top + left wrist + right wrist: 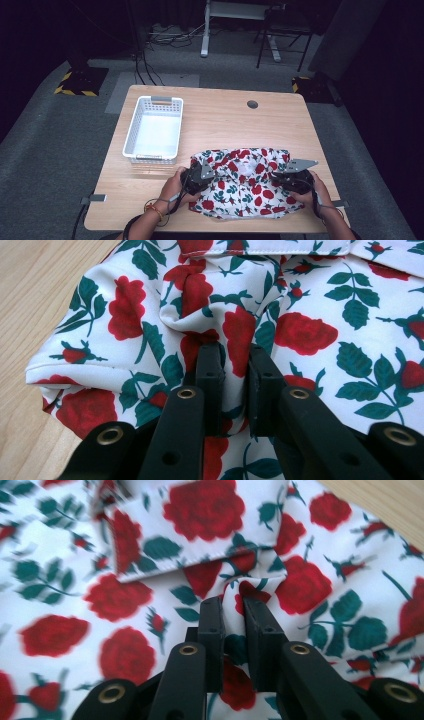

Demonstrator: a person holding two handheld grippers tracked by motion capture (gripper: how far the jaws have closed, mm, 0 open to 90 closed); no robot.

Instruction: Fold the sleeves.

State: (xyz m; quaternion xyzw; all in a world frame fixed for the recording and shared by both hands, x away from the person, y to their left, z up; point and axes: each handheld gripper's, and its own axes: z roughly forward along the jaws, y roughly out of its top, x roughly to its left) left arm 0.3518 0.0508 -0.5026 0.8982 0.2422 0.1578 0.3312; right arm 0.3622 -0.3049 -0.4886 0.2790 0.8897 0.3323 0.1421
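Left gripper view and right gripper view show left gripper [235, 365] and right gripper [232, 612] each pinching a thin ridge of the rose-print cloth [242, 182]; slippery fabric may slide free

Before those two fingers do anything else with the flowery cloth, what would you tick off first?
1. Left gripper has cloth between its fingers: ok, a ridge of the rose-print cloth sits in the narrow gap.
2. Right gripper likewise: ok, a pinched fold rises between its fingers.
3. Grip firm enough to lift: cannot tell; the cloth may only lie loosely between them.
4. Cloth fully on the table: ok, though its near edge lies close to the table's front.
5. White basket ready to receive: ok, it looks empty, off to the left.
6. Cloth folded neatly: not ok, it is bunched and wrinkled.
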